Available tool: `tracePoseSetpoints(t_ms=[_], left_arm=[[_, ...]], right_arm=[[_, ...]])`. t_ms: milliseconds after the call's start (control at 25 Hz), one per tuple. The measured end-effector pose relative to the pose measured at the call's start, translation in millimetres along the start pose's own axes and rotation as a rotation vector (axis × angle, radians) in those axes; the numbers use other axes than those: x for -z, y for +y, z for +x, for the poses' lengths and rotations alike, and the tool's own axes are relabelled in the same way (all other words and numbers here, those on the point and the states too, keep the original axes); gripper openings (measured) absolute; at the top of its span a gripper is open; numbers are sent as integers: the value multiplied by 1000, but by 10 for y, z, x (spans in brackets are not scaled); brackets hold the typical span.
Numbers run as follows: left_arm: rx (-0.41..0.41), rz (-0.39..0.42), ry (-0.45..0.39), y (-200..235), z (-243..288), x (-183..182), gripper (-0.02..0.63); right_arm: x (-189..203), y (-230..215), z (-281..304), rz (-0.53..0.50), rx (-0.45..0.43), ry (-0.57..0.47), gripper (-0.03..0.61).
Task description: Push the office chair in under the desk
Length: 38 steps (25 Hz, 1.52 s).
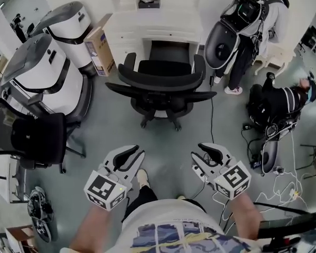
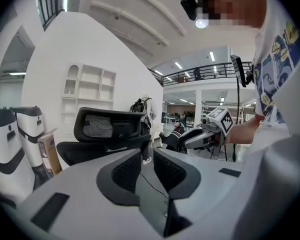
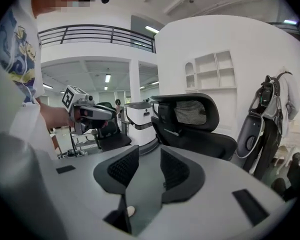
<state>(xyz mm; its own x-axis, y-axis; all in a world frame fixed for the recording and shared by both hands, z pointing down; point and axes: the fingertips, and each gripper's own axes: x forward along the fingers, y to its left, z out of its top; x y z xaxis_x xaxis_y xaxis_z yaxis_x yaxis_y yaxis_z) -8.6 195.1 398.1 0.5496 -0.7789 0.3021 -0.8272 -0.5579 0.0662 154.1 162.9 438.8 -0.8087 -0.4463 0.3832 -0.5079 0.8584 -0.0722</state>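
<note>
The black office chair (image 1: 163,83) stands in front of the white desk (image 1: 158,28), its mesh back toward me and its seat at the desk's opening. Both grippers hang over the grey floor on my side of the chair, apart from it. My left gripper (image 1: 130,153) is open with a narrow gap and nothing between its pads. My right gripper (image 1: 204,151) is open somewhat wider, also with nothing in it. In the left gripper view the chair (image 2: 107,129) shows beyond the left gripper (image 2: 146,159). In the right gripper view the chair (image 3: 190,119) rises past the right gripper (image 3: 144,161).
White pod-shaped machines (image 1: 47,62) and a cardboard box (image 1: 100,49) stand left of the desk. A second black chair (image 1: 31,136) is at the near left. A standing person (image 1: 242,30) and a crouching person (image 1: 284,101) are at the right, with cables (image 1: 284,183) on the floor.
</note>
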Motion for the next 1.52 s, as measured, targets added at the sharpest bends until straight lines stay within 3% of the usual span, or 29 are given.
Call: tracePoseSetpoints(t_ms=[240, 440, 600, 720, 840, 1040, 1200, 1360, 1520], left_arm=[[77, 25, 10, 917, 97, -90, 115], [149, 33, -44, 1398, 269, -397, 164], [200, -125, -105, 1620, 457, -680, 200], [216, -234, -121, 1707, 620, -808, 249], [238, -220, -98, 1693, 736, -827, 270], [199, 48, 30, 1719, 827, -534, 278], [126, 141, 152, 2107, 937, -170, 284], [66, 183, 236, 2569, 1009, 40, 285], [95, 295, 348, 2692, 1145, 233, 285]], right_arm=[[-266, -290, 540, 49, 125, 22, 150], [-660, -490, 823, 246, 186, -63, 178], [-892, -683, 928, 490, 142, -149, 252], [-996, -838, 990, 564, 122, -176, 275], [-977, -816, 1105, 459, 107, -125, 290], [-613, -646, 1441, 202, 128, 40, 298], [-473, -1046, 1392, 69, 235, 108, 297], [-281, -1542, 1167, -59, 344, 205, 298], [-82, -1797, 1070, -222, 331, 346, 296]])
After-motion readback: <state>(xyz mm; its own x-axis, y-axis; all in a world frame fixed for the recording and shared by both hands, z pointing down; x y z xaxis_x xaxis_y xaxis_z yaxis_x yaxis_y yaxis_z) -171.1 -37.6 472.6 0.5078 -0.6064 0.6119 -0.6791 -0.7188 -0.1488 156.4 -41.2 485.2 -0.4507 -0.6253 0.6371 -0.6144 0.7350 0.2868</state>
